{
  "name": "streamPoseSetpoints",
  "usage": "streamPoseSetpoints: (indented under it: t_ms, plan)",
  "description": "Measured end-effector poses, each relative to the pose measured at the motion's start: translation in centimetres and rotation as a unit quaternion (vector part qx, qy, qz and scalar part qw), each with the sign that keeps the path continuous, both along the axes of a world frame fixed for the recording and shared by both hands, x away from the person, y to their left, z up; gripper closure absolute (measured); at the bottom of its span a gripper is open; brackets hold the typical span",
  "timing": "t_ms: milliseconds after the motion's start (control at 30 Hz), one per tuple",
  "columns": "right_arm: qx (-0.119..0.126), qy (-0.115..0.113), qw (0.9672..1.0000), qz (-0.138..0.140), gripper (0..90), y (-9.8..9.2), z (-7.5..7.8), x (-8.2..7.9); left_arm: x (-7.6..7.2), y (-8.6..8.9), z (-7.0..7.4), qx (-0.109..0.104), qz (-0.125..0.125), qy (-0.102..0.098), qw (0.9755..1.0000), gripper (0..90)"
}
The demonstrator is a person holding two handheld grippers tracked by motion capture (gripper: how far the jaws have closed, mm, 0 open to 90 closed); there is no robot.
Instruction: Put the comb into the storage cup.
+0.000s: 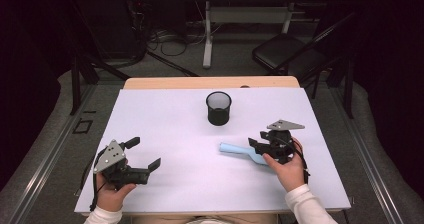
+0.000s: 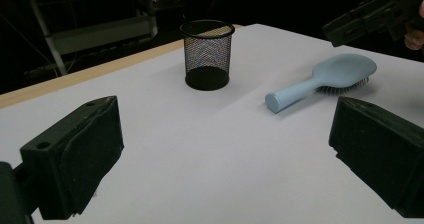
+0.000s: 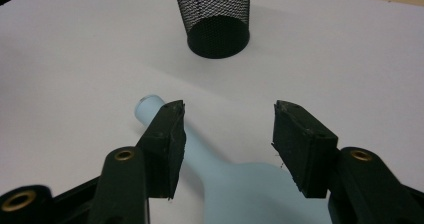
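A light blue hairbrush [image 1: 235,149] [image 2: 320,81] lies bristles down on the white table cover [image 1: 170,129], right of centre, with its handle pointing left. My right gripper [image 1: 257,140] [image 3: 227,134] hovers over the brush [image 3: 240,189], jaws apart. The handle runs beneath its left jaw, and neither pad presses on the brush. A black mesh cup [image 1: 218,108] [image 2: 207,54] [image 3: 215,19] stands upright behind the brush, empty as far as I can see. At the front left my left gripper [image 1: 146,153] [image 2: 225,154] stands wide open with nothing between its fingers, pointing toward the cup and the brush.
The white cover reaches the table's front and side edges, and a strip of wood [image 1: 210,82] shows along the far edge. Beyond the table, on the floor, are a black folding chair [image 1: 285,54], cables and the legs of another desk [image 1: 207,34].
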State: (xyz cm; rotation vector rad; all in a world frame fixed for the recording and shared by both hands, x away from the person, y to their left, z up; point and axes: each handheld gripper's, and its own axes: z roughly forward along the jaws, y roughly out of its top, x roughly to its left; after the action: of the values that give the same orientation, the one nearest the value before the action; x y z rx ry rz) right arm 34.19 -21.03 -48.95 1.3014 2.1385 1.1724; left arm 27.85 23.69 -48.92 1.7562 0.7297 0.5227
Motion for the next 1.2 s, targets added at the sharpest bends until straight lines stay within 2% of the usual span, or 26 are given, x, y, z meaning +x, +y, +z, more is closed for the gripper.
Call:
streamPoseSetpoints:
  t_ms: [367, 433, 467, 533, 733, 767, 833, 933, 1033, 1133, 1200]
  plan:
    - [-0.030, 0.040, 0.9982, 0.033, 56.0, 2.6, -0.2, 2.1, 0.0, 0.1, 0.0, 0.002, 0.000, 0.000, 1.0000, 0.9]
    - [-0.030, 0.044, 0.9979, 0.036, 59.8, 3.1, -0.4, 2.5, 0.0, 0.1, 0.0, 0.002, 0.000, 0.001, 1.0000, 0.9]
    - [-0.032, 0.047, 0.9976, 0.040, 64.5, 3.4, -0.5, 2.7, 0.0, 0.1, -0.1, 0.001, 0.001, 0.001, 1.0000, 1.0]
    - [-0.032, 0.048, 0.9974, 0.043, 65.9, 3.6, -0.5, 2.9, 0.0, 0.1, -0.1, 0.003, 0.001, 0.002, 1.0000, 1.1]
    - [-0.037, 0.061, 0.9962, 0.050, 77.7, 4.6, -0.9, 3.6, 0.0, 0.1, -0.1, 0.003, 0.000, 0.002, 1.0000, 1.4]
    - [-0.041, 0.067, 0.9956, 0.051, 82.5, 4.9, -1.0, 4.0, 0.0, 0.1, -0.1, 0.003, 0.000, 0.002, 1.0000, 1.5]
    - [-0.042, 0.069, 0.9953, 0.052, 84.8, 5.0, -1.1, 4.1, 0.0, 0.1, -0.1, 0.004, 0.001, 0.002, 1.0000, 1.5]
    - [-0.044, 0.086, 0.9937, 0.057, 88.8, 5.3, -1.3, 4.8, 0.0, 0.1, -0.1, 0.006, 0.001, 0.003, 1.0000, 1.8]
    - [-0.051, 0.095, 0.9925, 0.058, 90.0, 5.8, -1.5, 5.3, 0.1, 0.1, -0.1, 0.007, 0.000, 0.003, 1.0000, 1.8]
    - [-0.066, 0.109, 0.9896, 0.067, 90.0, 6.6, -1.8, 6.0, 0.1, 0.1, -0.1, 0.008, 0.001, 0.003, 1.0000, 1.8]
    - [-0.068, 0.110, 0.9893, 0.068, 90.0, 6.7, -1.9, 6.1, 0.1, 0.2, -0.2, 0.007, 0.000, 0.002, 1.0000, 1.8]
